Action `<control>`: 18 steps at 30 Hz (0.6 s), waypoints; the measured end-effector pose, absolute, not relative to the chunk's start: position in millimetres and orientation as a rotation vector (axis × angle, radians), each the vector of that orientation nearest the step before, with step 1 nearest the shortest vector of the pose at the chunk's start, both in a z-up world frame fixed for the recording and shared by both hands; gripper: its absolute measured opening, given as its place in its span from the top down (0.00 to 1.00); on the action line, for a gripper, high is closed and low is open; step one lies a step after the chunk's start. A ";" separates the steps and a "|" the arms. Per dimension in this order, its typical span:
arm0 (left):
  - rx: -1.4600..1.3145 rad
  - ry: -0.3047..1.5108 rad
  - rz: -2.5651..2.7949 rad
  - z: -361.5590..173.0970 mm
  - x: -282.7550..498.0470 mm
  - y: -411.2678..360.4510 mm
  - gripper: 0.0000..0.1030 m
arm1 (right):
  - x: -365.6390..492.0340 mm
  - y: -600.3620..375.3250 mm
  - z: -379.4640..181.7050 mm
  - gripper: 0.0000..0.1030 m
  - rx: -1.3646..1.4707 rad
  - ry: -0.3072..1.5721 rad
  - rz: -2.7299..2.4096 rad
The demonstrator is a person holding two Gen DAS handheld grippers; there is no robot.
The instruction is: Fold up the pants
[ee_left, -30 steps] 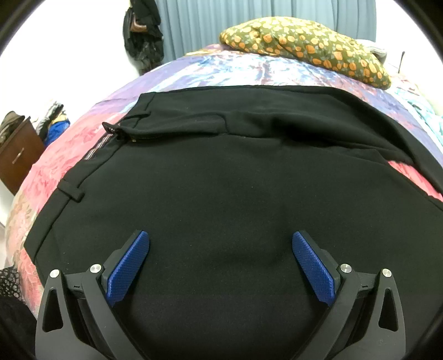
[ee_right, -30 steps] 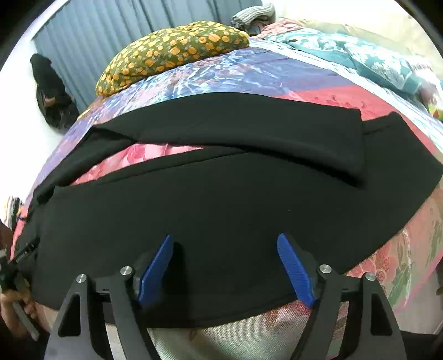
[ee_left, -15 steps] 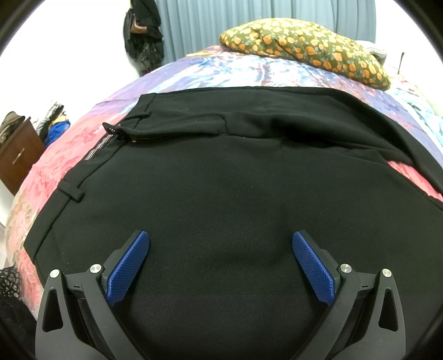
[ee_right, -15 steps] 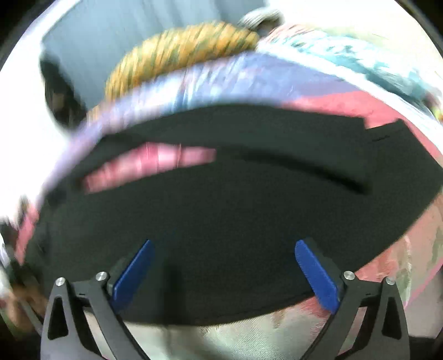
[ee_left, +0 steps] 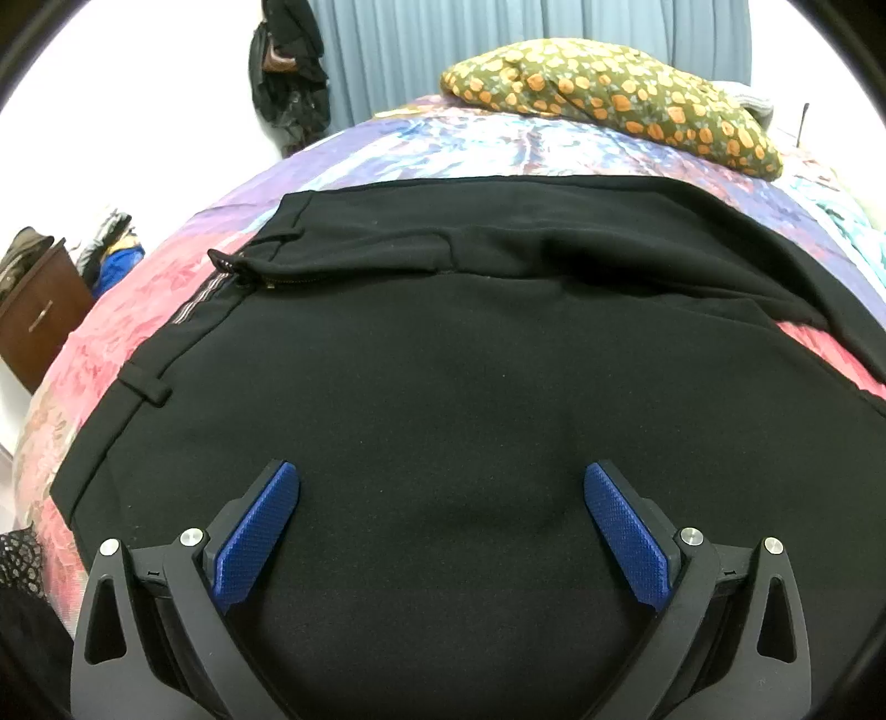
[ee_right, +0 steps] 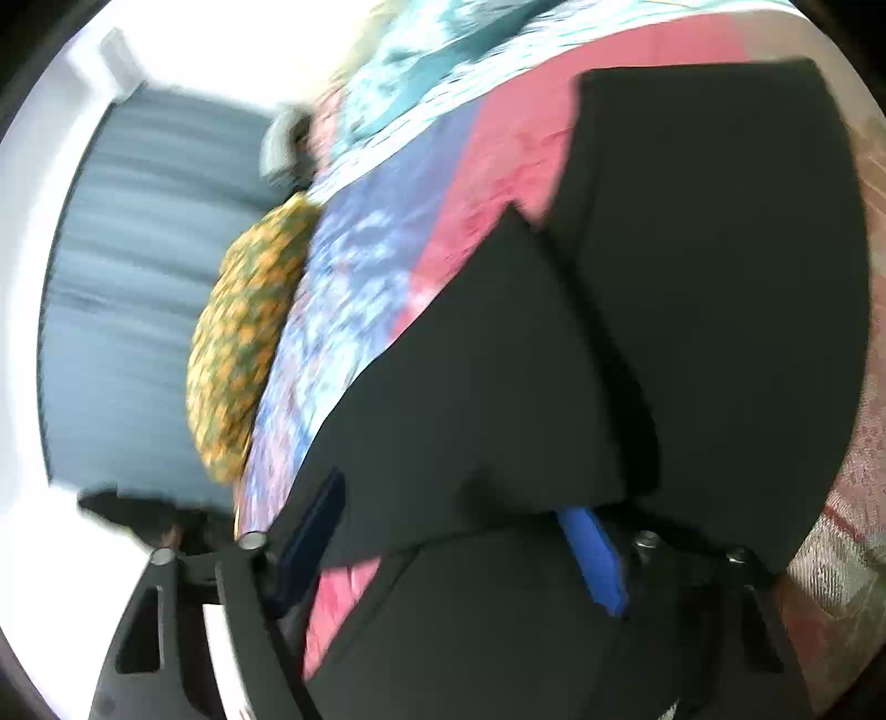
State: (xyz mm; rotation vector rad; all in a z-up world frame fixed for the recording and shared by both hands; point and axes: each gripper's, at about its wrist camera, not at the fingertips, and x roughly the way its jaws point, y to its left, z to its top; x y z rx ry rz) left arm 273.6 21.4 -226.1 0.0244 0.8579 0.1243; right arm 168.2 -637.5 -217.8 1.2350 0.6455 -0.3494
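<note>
**Black pants flat on the patchwork bed; right gripper closing around a leg fold**

Landmark: the bed (ee_left: 454, 138), covered in a quilt of pink, purple and blue floral patches, teal toward its far right side.

- Pants (ee_left: 443, 360): black, spread across the near half of the bed, waistband toward the bed's left edge, zipper and a belt loop showing. One leg lies doubled over along the far side, a strip of pink quilt visible between the legs.
- Pillow (ee_left: 609, 94): olive with orange spots, at the far end of the bed, beyond the pants.
- Curtain (ee_left: 443, 44): grey-blue, pleated, on the wall behind the bed. Dark clothes (ee_left: 285, 72) hang left of it against a white wall.
- Brown wooden cabinet (ee_left: 39, 315) off the bed's left side, a heap of clothing on top.
- Left gripper (ee_left: 442, 501): over the seat of the pants, jaws wide apart, nothing between the blue pads.
- Right gripper (ee_right: 454, 531): view is rolled and motion-blurred. Jaws have just been closing; a fold of pant leg lies between them, draped over the right pad. Cannot tell whether the pads press on the cloth.
</note>
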 end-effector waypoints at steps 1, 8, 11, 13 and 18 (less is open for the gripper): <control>0.025 0.858 0.125 -226.2 273.8 21.0 0.01 | 170.7 -639.0 -218.5 0.38 1.228 0.655 -0.383; 0.027 0.945 0.140 -219.4 281.5 20.2 0.00 | 174.9 -641.5 -203.4 0.95 1.001 0.695 -0.371; -0.057 1.146 0.077 -200.1 296.2 22.2 0.01 | 166.9 -631.2 -161.7 0.95 0.847 0.607 -0.270; -0.162 1.155 -0.026 -179.5 310.1 20.7 0.01 | 162.7 -623.3 -136.5 0.95 0.765 0.546 -0.205; -0.430 1.135 -0.199 -142.1 393.9 3.8 0.01 | 155.6 -609.8 -95.0 0.95 0.716 0.460 -0.083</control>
